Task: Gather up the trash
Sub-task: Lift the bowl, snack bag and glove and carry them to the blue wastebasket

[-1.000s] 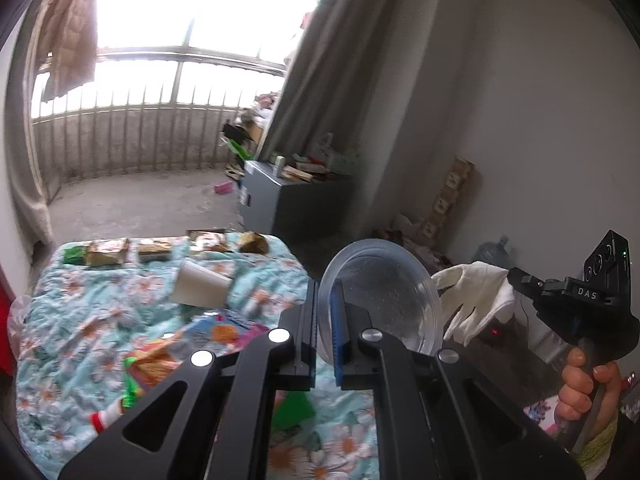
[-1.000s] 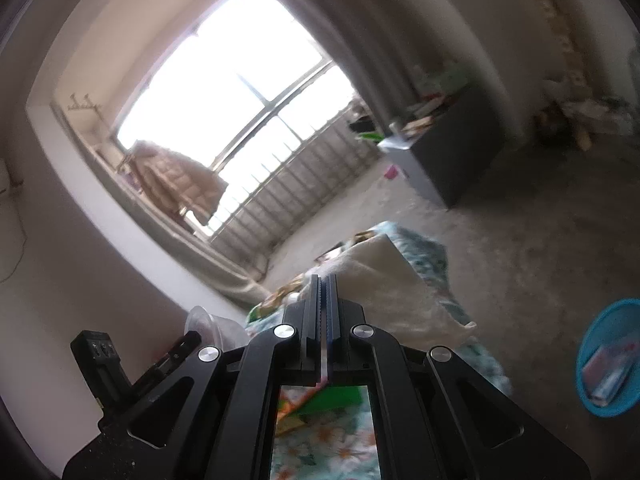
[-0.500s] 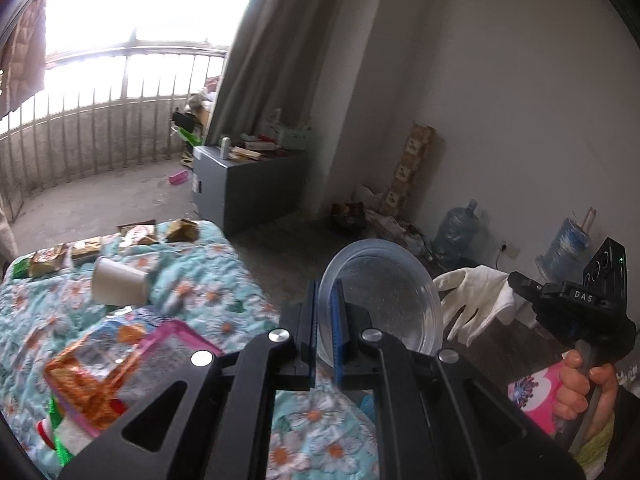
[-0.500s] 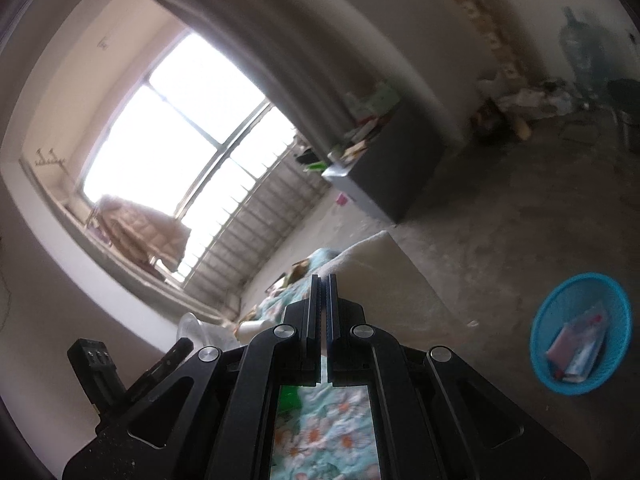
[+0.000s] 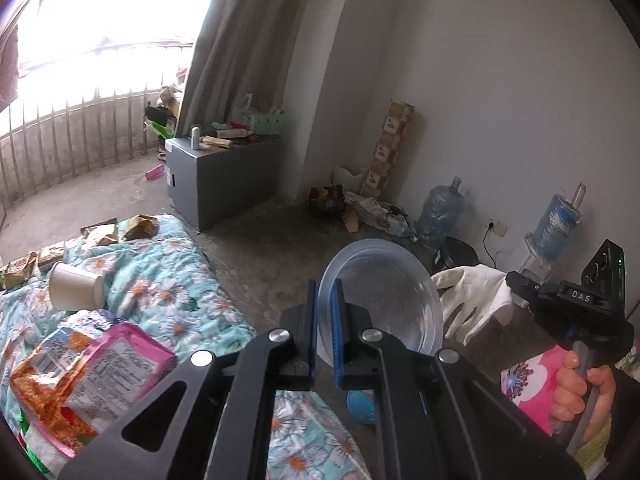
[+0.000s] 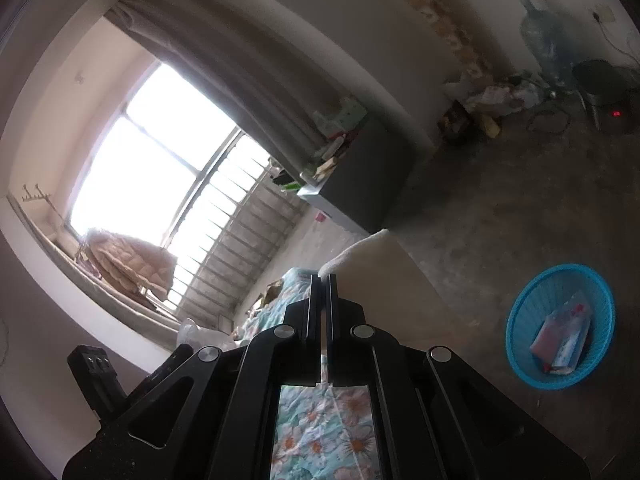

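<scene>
Left tool (image 5: 325,312) is clamped on the rim of a clear plastic bowl (image 5: 384,300), carrying it in the air beyond the edge of the floral bed (image 5: 168,280). Right tool (image 6: 320,304) is clenched flat on a white glove (image 5: 472,300), also off the bed. On the floor beside the bed sits a blue basket (image 6: 520,312) already holding wrappers.

"DAS" on right claw (image 5: 516,280)
</scene>
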Available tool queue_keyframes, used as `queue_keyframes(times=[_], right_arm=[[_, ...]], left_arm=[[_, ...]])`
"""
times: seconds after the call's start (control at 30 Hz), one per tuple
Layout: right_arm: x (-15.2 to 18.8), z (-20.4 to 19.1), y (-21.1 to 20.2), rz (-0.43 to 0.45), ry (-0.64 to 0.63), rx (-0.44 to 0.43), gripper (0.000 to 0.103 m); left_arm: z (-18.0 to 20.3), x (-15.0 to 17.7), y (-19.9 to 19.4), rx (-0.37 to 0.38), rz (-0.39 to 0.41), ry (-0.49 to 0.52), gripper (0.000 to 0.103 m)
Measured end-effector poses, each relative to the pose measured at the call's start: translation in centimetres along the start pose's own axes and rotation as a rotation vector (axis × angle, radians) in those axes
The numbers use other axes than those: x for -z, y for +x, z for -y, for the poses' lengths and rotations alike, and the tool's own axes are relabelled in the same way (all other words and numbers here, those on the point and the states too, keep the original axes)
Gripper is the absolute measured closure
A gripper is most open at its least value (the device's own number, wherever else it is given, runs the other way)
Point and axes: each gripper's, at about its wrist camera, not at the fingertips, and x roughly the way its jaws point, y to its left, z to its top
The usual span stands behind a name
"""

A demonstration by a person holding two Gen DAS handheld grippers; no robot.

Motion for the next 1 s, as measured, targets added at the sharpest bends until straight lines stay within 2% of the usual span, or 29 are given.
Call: queue_keyframes(times=[0.4,0.7,0.87,1.0], right_arm=[[-0.8,2.2,-1.1,0.037,0.043,0.02,0.103],[-0.9,4.6,-2.1,0.087,0.096,0.049,0.103],[-0.5,6.4,-2.6,0.112,0.153,0.086,0.103],[-0.1,8.0,-2.6,0.112,0.182,0.165,0.103]], left_arm=[[3.6,-0.1,3.2,0.044,-0.036,0.048,0.097],[6.7,0.6,6.5,0.107,-0.091,0.073,0.097],[7.7,1.9,10.2,0.142,-0.183,0.053,0.097],[8.3,3.4,13.1,0.152,-0.244,0.039,0.097]])
